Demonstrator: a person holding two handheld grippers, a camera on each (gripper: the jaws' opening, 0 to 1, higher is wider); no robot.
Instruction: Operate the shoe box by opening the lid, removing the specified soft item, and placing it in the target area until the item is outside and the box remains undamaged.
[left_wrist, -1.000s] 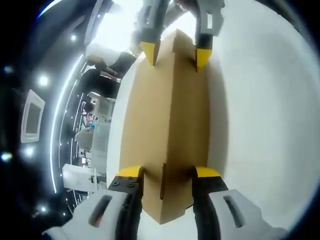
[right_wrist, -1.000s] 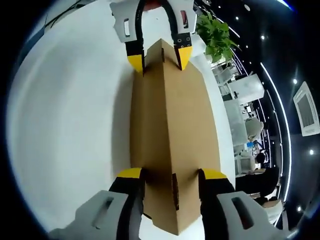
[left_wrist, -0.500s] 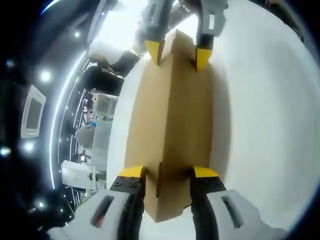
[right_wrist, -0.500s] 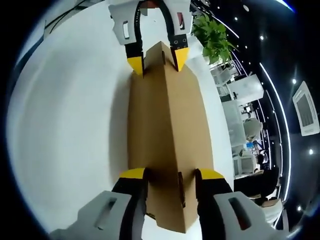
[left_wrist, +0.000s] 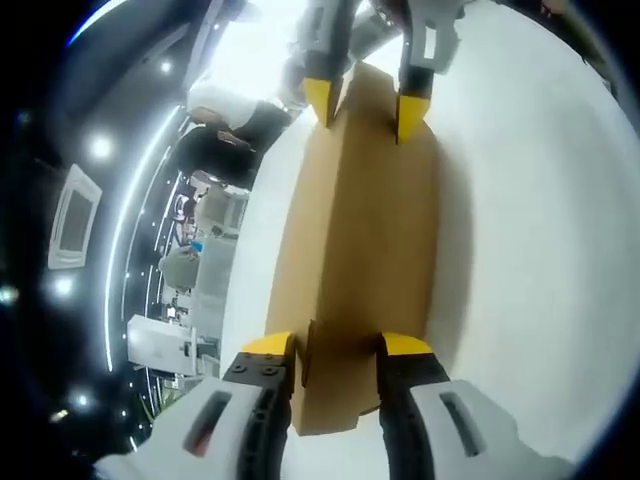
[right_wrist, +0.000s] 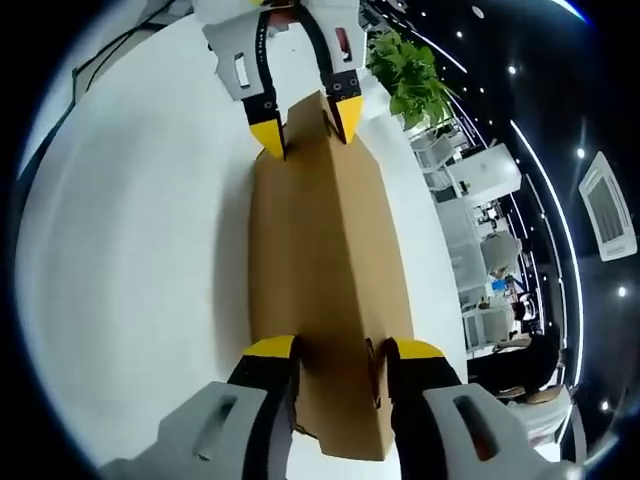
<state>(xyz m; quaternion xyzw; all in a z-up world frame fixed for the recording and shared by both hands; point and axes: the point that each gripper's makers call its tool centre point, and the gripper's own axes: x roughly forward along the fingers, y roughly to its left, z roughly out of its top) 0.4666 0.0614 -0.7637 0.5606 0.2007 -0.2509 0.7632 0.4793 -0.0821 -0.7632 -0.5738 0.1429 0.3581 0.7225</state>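
Observation:
A closed brown cardboard shoe box (left_wrist: 360, 230) lies lengthwise on a white table, held at both ends. In the left gripper view my left gripper (left_wrist: 337, 350) is clamped on the near end, its yellow-tipped jaws pressed on either side. At the far end the right gripper (left_wrist: 366, 105) grips the box the same way. The right gripper view mirrors this. There the shoe box (right_wrist: 320, 260) runs away from my right gripper (right_wrist: 342, 352), which is shut on the near end, to the left gripper (right_wrist: 306, 125) at the far end. The lid is down and the contents are hidden.
The white table (right_wrist: 130, 250) spreads wide beside the box, and its surface (left_wrist: 540, 250) continues on the other side. A green plant (right_wrist: 405, 75) and office furniture stand beyond the table edge. A dark cable (right_wrist: 100, 60) lies at the far corner.
Both grippers stay on the box ends, and their jaws have drawn slightly closer together. Both views have rolled a little, so the box now shows more of one face.

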